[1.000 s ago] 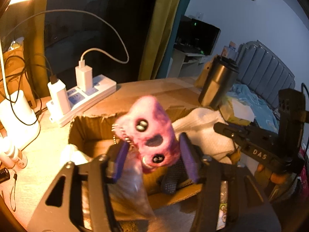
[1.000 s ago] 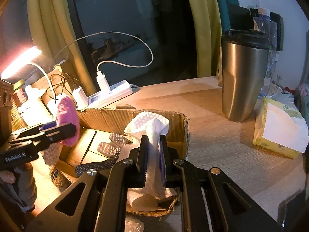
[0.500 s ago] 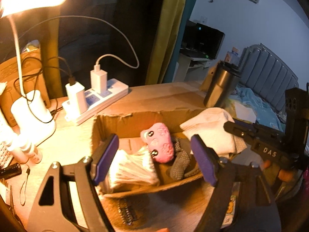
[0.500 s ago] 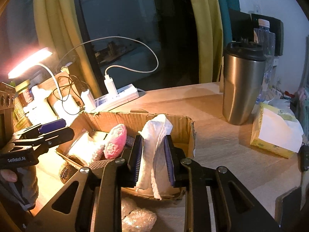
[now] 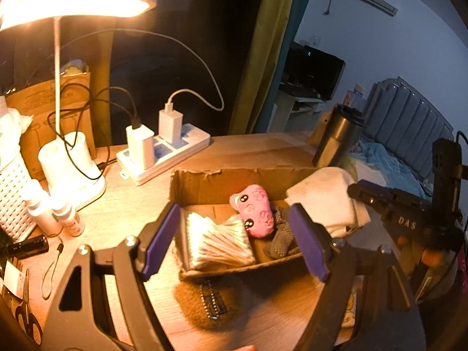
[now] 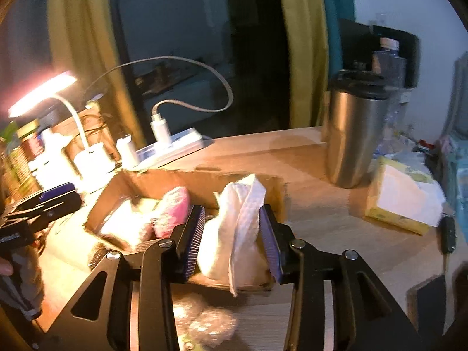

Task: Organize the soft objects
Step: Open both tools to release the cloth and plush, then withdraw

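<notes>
An open cardboard box (image 5: pixel 234 175) on the wooden desk holds a pink plush toy (image 5: pixel 256 213), a pack of cotton swabs (image 5: pixel 216 242), a grey dotted glove (image 5: pixel 280 237) and a white cloth (image 5: pixel 324 201) at its right end. My left gripper (image 5: pixel 234 239) hangs open just in front of the box, with nothing between its purple pads. The jaws of my right gripper (image 6: pixel 231 242) are opening around the white cloth (image 6: pixel 234 228), which stands loosely between them in the box (image 6: pixel 175 175). The pink toy (image 6: pixel 172 207) lies to its left.
Behind the box are a power strip (image 5: pixel 163 155) with chargers, a lit desk lamp (image 5: pixel 73 163) and a steel tumbler (image 6: pixel 351 134). A tissue pack (image 6: pixel 403 199) lies right. A brown fuzzy piece (image 5: pixel 204 301) with a chain and bubble wrap (image 6: pixel 204 321) lie before the box.
The left gripper let go of the pink toy, which now lies in the box, and drew back wide open. The right jaws spread apart from the white cloth.
</notes>
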{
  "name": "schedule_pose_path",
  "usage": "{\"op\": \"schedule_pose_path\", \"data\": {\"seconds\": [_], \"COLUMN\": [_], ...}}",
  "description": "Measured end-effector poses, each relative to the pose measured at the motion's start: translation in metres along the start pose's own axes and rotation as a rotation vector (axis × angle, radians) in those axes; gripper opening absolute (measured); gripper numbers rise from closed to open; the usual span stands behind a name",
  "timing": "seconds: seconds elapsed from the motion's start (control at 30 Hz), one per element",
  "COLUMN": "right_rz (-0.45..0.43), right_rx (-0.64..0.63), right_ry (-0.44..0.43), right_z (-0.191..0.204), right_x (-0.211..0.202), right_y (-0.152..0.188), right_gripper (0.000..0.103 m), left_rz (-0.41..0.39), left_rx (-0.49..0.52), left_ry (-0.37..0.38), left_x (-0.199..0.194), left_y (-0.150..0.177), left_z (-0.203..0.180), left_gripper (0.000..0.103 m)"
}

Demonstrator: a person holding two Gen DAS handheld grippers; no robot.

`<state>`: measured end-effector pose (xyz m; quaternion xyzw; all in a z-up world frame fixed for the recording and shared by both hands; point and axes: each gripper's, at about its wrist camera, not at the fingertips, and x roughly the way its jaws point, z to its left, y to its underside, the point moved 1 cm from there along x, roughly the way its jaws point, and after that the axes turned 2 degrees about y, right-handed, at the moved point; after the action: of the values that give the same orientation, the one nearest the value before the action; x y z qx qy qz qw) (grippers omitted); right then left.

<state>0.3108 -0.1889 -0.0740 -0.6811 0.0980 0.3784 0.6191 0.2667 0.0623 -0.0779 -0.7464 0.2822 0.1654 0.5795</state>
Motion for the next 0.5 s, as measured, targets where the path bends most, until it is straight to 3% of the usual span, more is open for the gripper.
{"op": "schedule_pose_path", "data": {"seconds": [0.13,0.5], "right_rz": [0.013,0.141], "right_rx": [0.003,0.041], "right_ry": [0.076,0.112], "right_z": [-0.015,-0.033], "right_x": [0.007,0.053], "right_y": [0.004,0.024], "right_gripper": [0.048,0.049], "left_rz": [-0.001,0.034], "left_rx": [-0.009,-0.018], "left_ry": [-0.003,-0.020], "left_x": [-0.003,0.012], "left_y": [0.002,0.010], "left_z": [0.005,0.010], "left_gripper": [0.078,0.078]}}
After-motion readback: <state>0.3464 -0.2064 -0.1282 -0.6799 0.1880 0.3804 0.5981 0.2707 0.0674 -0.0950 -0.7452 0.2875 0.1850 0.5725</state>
